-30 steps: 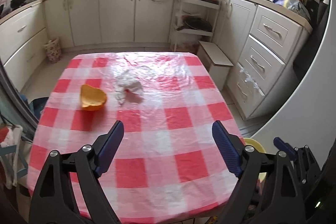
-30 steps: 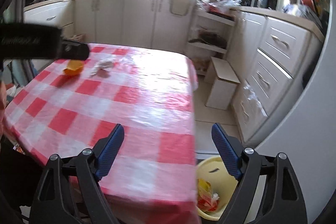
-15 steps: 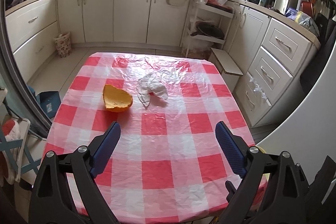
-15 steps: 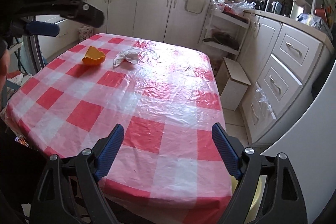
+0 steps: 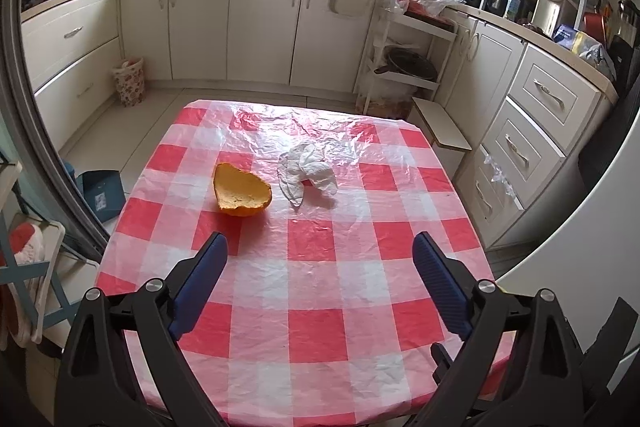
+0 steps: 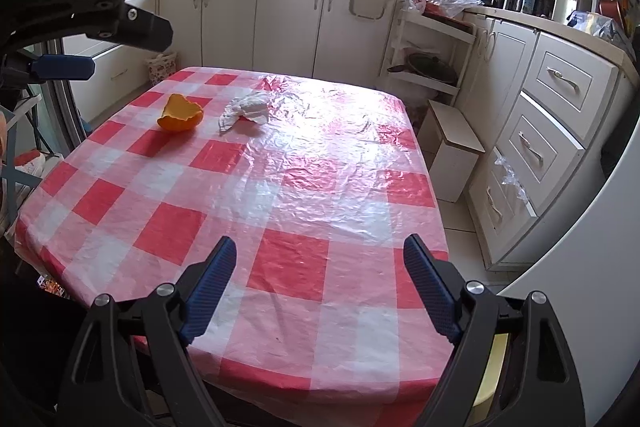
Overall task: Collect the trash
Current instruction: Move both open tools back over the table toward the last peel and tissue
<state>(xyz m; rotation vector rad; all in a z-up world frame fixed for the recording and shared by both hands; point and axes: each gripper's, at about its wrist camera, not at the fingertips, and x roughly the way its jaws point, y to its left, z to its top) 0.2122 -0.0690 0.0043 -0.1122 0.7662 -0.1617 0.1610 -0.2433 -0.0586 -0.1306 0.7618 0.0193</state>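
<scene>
Orange peel (image 5: 242,194) is found left of centre on the checked tablecloth (image 5: 312,327), crumpled tissue (image 5: 306,171) just beside it to the right; both untouched. Against a second ago, both items are framed more centrally in the left view, and the yellow bin then seen below the right gripper is mostly hidden. Left gripper (image 5: 320,255) stands wide apart, empty. Right gripper (image 6: 318,261) likewise spread, empty. Judgement: approach phase, nothing yet collected.
</scene>
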